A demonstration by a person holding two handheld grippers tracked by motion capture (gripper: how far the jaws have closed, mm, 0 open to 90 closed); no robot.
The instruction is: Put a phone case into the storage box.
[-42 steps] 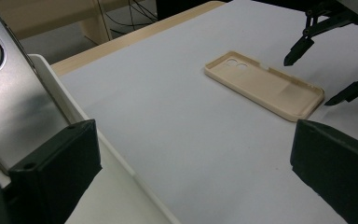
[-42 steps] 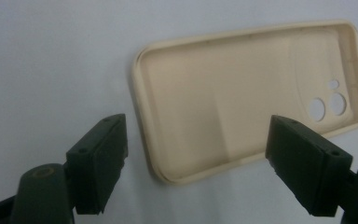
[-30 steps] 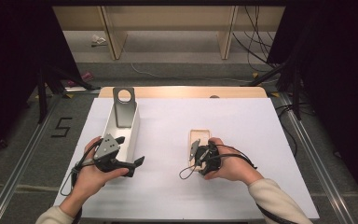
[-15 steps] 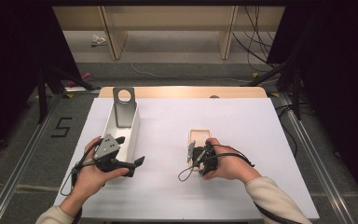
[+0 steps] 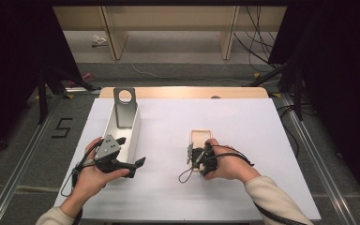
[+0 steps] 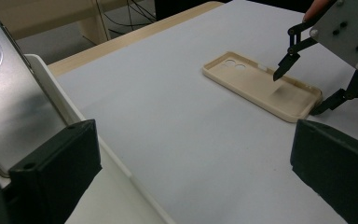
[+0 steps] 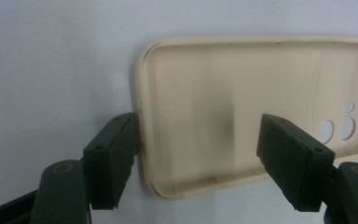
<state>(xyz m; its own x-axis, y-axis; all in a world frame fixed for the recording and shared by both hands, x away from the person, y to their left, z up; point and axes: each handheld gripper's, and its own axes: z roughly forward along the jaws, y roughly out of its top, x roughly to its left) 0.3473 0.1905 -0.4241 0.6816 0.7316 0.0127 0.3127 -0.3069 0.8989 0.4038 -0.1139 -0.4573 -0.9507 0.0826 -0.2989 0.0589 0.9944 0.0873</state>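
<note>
Right gripper view looks down on a beige phone case (image 7: 256,116) lying open side up on the white table (image 7: 51,56); the right gripper (image 7: 198,154) stands with its jaws spread across the case's near corner, one jaw outside the rim and touching it, the other over the inside, nothing clamped. High view shows the left gripper (image 5: 122,161) beside a white tray (image 5: 133,136) holding a silver phone (image 5: 124,110), its jaws wide apart and empty
</note>
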